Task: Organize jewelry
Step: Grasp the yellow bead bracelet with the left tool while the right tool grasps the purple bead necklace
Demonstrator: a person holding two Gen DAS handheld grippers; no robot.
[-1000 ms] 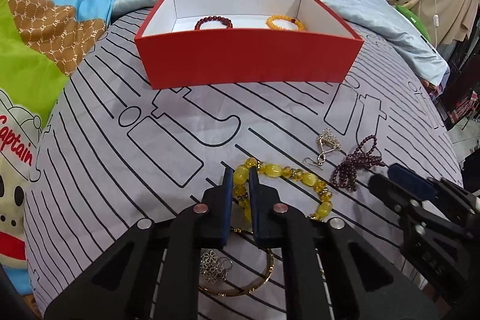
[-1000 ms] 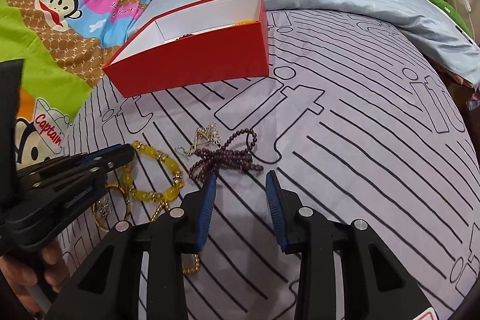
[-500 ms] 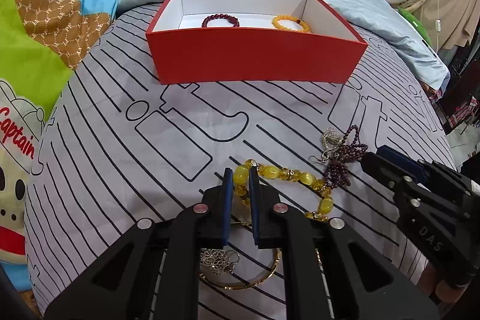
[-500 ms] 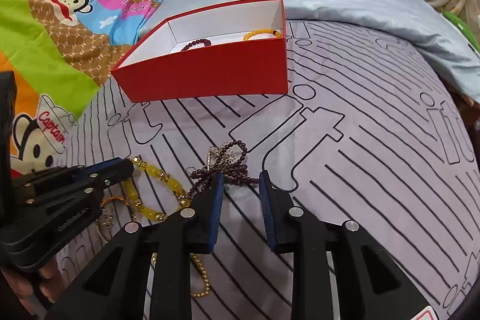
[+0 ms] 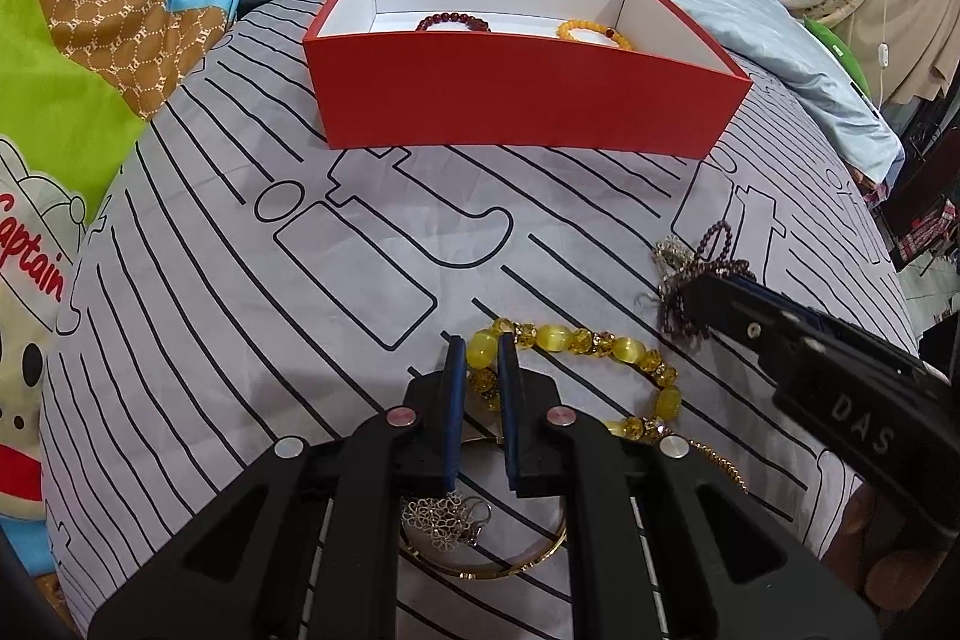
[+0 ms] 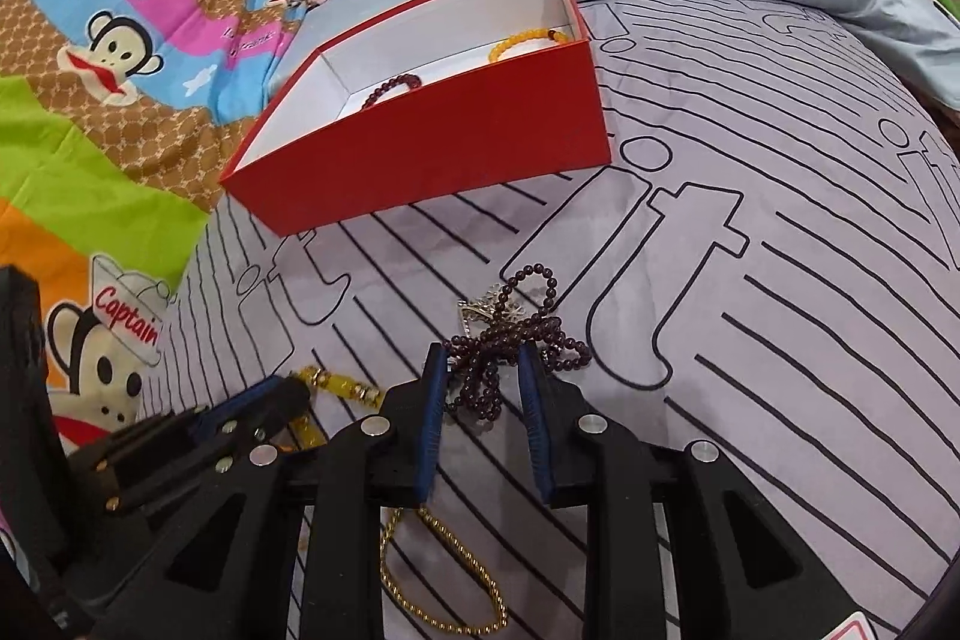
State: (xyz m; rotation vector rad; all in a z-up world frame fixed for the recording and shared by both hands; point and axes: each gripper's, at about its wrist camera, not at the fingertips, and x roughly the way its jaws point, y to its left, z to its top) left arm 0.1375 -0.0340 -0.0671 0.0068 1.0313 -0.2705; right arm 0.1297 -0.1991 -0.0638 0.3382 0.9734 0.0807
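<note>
The left gripper (image 5: pixel 478 349) is clamped on the yellow bracelet (image 5: pixel 591 343), which lies on the striped sheet (image 5: pixel 240 316). The right gripper (image 6: pixel 483 361) has been closing; its fingers straddle the purple beads (image 6: pixel 516 334), contact unclear. The red box (image 5: pixel 522 100) sits beyond.

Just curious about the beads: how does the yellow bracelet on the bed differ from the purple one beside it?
The yellow bracelet has big glossy beads in an open loop; the purple bracelet has tiny dark beads in a tangled bunch. The left gripper pinches the yellow one; the right gripper straddles the purple. Both lie outside the red box.
</note>
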